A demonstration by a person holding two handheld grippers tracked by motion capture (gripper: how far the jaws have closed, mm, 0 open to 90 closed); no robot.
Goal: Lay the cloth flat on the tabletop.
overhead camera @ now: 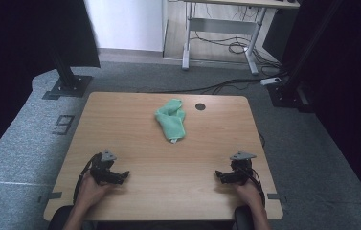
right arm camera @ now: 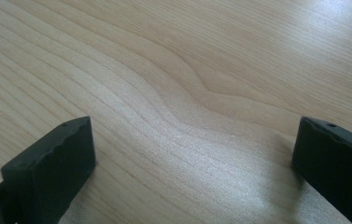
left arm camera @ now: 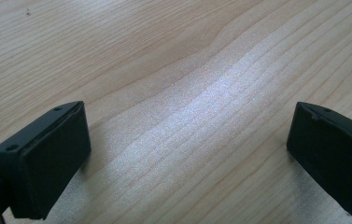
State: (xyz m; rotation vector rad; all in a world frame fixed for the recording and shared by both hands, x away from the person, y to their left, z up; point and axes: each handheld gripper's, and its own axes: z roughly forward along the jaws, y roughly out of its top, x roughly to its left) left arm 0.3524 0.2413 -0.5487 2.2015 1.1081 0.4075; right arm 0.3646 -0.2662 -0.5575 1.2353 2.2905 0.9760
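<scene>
Crumpled green cloth (overhead camera: 171, 120) lies on wooden bench (overhead camera: 120, 124), well ahead of both tongs, roughly midway between them. Left tongs (overhead camera: 120, 175) and right tongs (overhead camera: 221, 176) rest low near bench's front edge, jaws spread wide, released, grasping nothing. Gripper views: bare wood grain between black jaws; high view alone takes in cloth.

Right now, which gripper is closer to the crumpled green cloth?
Left, narrowly. The left gripper sits toward the table's near-left corner, the right gripper toward the near-right; the crumpled green cloth lies farther back, slightly left of midway.
</scene>
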